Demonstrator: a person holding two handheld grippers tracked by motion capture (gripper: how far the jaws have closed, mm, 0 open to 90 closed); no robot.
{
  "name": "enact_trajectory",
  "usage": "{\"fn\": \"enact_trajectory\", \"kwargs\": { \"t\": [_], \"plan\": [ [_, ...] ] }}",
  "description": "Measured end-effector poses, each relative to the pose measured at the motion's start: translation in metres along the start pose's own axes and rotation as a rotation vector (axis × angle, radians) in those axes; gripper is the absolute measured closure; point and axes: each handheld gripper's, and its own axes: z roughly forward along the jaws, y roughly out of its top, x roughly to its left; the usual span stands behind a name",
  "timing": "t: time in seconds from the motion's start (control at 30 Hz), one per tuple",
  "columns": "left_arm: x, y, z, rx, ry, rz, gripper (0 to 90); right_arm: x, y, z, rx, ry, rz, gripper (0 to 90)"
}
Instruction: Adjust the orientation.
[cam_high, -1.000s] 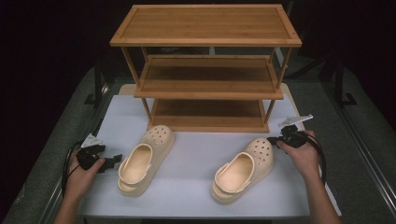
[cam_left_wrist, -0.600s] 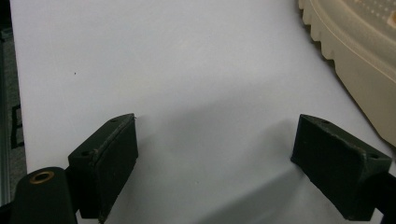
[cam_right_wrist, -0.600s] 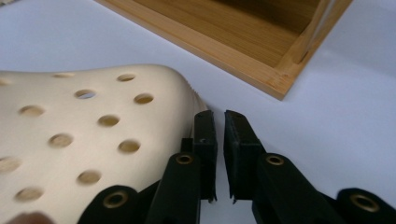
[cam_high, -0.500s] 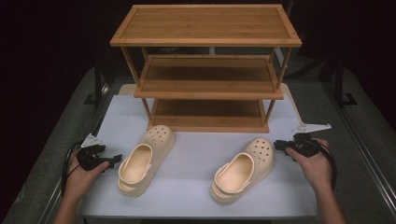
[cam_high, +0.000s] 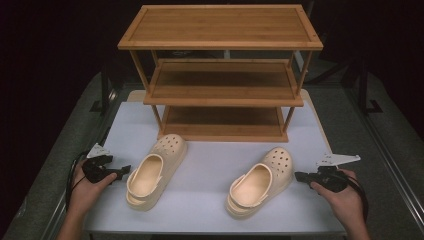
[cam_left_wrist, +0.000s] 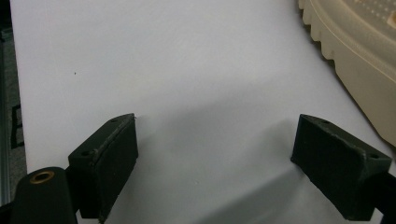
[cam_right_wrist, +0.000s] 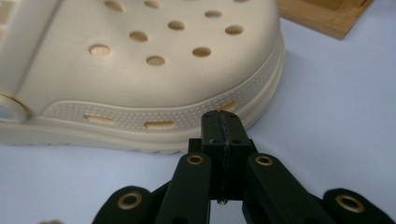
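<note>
Beside perforated cream foam clogs (cam_high: 260, 181), left tongs (cam_high: 125, 170) gape empty, right tongs (cam_high: 299, 176) pinched shut.

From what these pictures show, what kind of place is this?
Probably a staged recording bench, not a home: a white table in a dark room holds a bare wooden shoe rack and two cream clogs, the left clog and the right clog.

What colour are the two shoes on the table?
The shoes are pale cream, clearest in the right gripper view.
</note>
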Motion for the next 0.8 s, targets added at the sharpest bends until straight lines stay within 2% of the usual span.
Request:
{"fn": "enact_trajectory", "kwargs": {
  "t": [0.2,0.5,0.8],
  "plan": [
    [0.0,0.0,0.0,0.0,0.0,0.0,13.5,-0.003,0.0,0.014,0.023,0.008,-0.002,89.8],
    [0.0,0.0,0.0,0.002,-0.001,-0.001,13.5,-0.005,0.002,0.015,0.023,0.016,-0.004,89.9],
    [0.0,0.0,0.0,0.002,-0.001,-0.001,13.5,-0.005,0.019,0.032,0.041,0.038,-0.017,89.9]
  ]
}}
